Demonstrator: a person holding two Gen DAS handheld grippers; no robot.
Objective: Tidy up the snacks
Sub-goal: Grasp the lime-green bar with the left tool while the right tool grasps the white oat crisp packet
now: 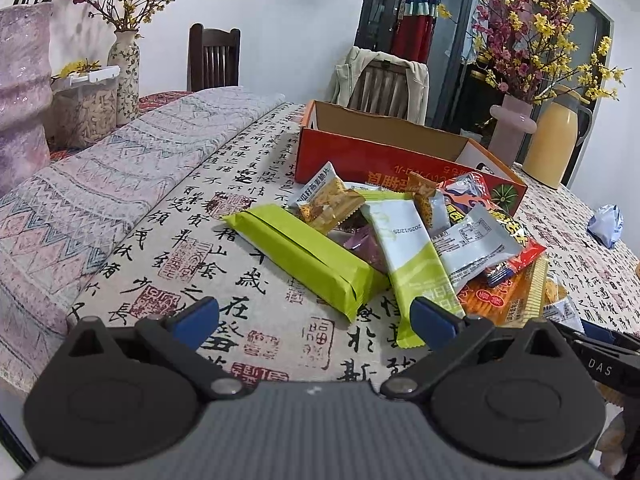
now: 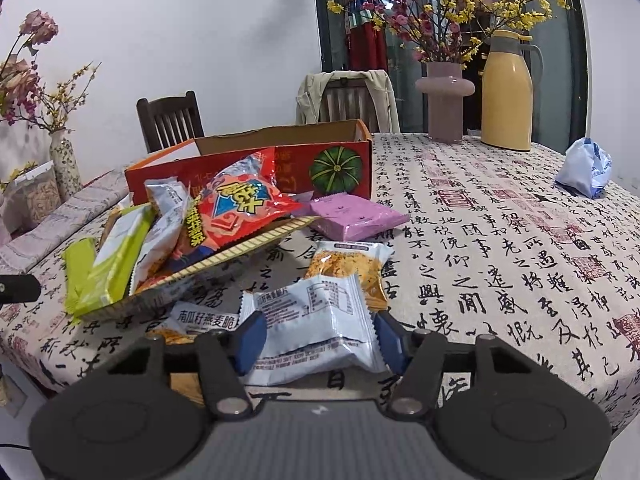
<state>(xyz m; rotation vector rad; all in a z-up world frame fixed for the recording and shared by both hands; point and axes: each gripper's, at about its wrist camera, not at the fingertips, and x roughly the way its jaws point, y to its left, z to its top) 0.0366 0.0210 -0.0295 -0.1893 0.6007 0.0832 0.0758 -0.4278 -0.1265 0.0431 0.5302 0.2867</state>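
the right gripper (image 2: 318,338) pinches a pale blue foil snack packet (image 2: 316,332) on the calligraphy-print tablecloth (image 2: 500,272), while the left gripper (image 1: 316,318) hangs spread wide.

We saw both fisheye views evenly lit by soft indoor light, with a bright glare spot at the top edge. The wall (image 1: 280,20) bent and the corners went dark. Shadows under the snacks (image 1: 400,240) were faint. Wrappers glinted slightly on the table (image 2: 500,260), whose print stayed sharp; the far doorway was dim.
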